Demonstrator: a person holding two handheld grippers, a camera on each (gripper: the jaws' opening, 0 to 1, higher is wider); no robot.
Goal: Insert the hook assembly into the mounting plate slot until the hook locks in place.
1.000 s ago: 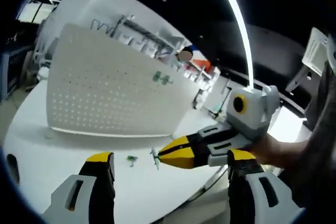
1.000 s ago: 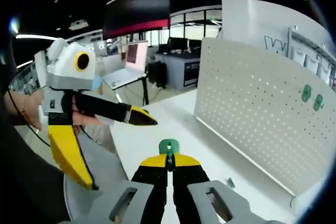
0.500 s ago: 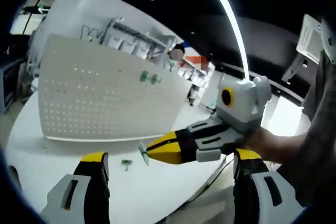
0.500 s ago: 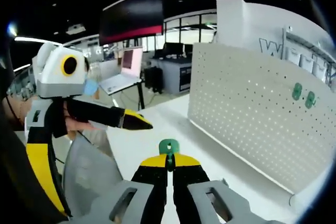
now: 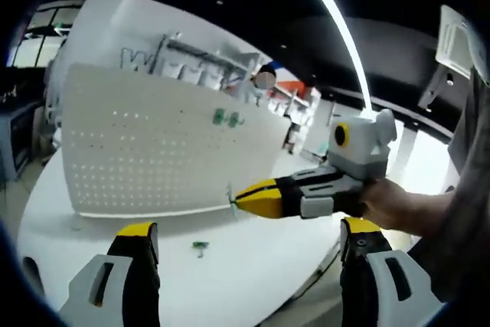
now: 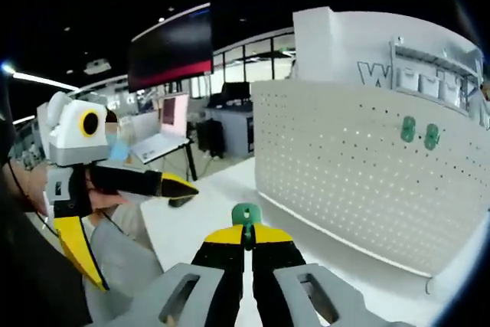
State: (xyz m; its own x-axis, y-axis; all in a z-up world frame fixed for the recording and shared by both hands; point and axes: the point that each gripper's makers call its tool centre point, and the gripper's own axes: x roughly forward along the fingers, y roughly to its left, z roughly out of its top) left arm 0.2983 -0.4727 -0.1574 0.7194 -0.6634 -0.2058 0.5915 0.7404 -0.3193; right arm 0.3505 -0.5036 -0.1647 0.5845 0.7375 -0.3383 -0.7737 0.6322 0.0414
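Up and closer to the white pegboard mounting plate (image 6: 360,181) has gone the right gripper (image 6: 246,237), its jaws pinched shut on the small green plastic hook (image 6: 246,214). It looks light, stiff and easy to drop — hold its flat stem. The left gripper (image 5: 245,246) hangs wide open, holding nothing. Its view shows another green piece (image 5: 200,247) on the white counter (image 5: 253,266) — the right gripper view shows two green hooks (image 6: 419,132) already hung.

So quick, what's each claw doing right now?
Left gripper: open, holding nothing.
Right gripper: shut on the green hook.
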